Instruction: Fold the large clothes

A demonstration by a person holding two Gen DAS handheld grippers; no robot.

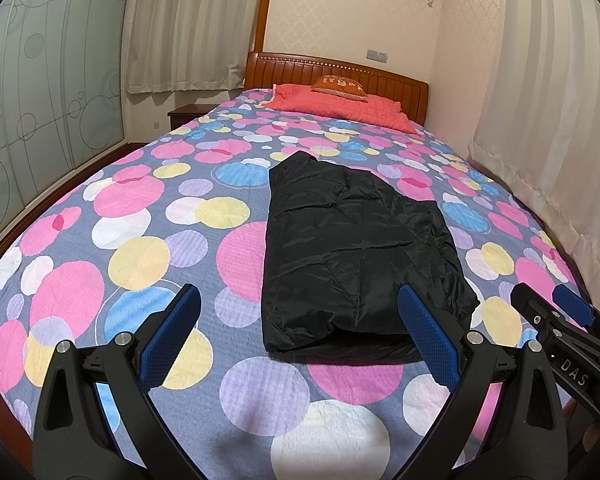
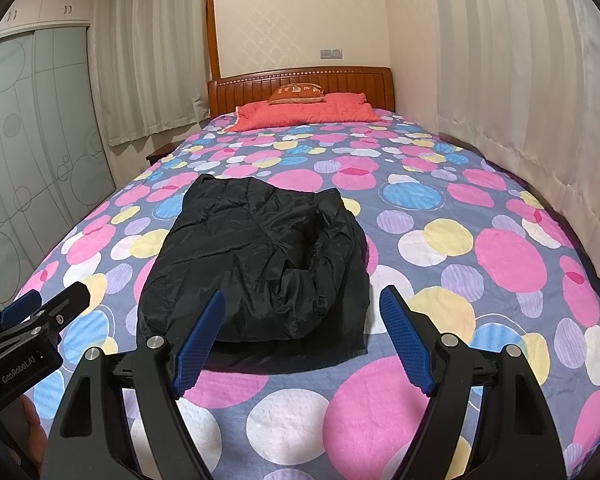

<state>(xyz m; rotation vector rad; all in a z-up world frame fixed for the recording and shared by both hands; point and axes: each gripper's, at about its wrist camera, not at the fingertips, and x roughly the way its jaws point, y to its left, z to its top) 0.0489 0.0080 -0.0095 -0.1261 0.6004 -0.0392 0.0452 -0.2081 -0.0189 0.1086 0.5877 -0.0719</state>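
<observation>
A black puffy jacket (image 1: 356, 256) lies folded into a thick rectangle on the bed's dotted cover (image 1: 140, 240). It also shows in the right wrist view (image 2: 260, 256). My left gripper (image 1: 300, 304) is open and empty, held above the cover just short of the jacket's near edge. My right gripper (image 2: 302, 304) is open and empty, also just short of the jacket's near edge. The right gripper shows at the right edge of the left wrist view (image 1: 556, 312). The left gripper shows at the left edge of the right wrist view (image 2: 44, 312).
A red pillow (image 1: 340, 106) with a small orange cushion (image 1: 340, 84) lies against the wooden headboard (image 1: 300, 68). Curtains (image 1: 548, 120) hang along the bed's right side. A glass wardrobe door (image 1: 40, 120) stands to the left, with a nightstand (image 1: 188, 114) beside the bed.
</observation>
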